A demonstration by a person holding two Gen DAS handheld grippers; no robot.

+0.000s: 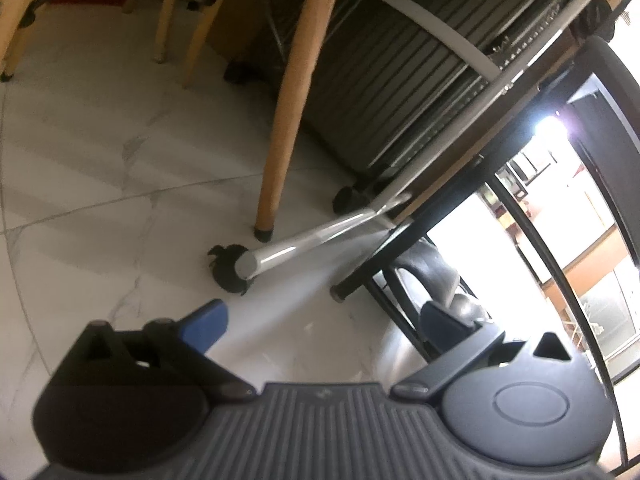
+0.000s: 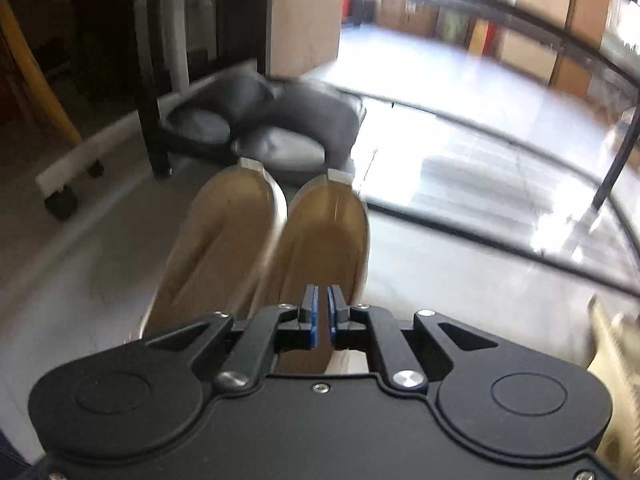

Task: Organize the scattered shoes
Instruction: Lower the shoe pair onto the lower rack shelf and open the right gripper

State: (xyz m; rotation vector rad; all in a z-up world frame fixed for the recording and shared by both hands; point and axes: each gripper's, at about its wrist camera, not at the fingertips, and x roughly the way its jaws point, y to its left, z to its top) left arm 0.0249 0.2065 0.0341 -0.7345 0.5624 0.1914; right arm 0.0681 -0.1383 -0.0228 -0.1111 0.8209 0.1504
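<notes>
In the right wrist view my right gripper (image 2: 323, 312) is shut on a pair of tan shoes (image 2: 320, 232), pinching their inner edges together; the soles face me and the toes point away. It holds them above the floor, in front of a pair of black shoes (image 2: 296, 120) lying under a black rack. In the left wrist view my left gripper (image 1: 324, 324) is open and empty above the marble floor. A black shoe (image 1: 432, 272) shows by its right finger, under the black rack frame.
A wooden chair leg (image 1: 280, 152) and a grey bar on a castor (image 1: 232, 268) stand ahead of the left gripper. A black rack leg (image 2: 154, 120) and a white wheeled base (image 2: 64, 176) stand left of the black shoes. A furry beige thing (image 2: 616, 360) lies at right.
</notes>
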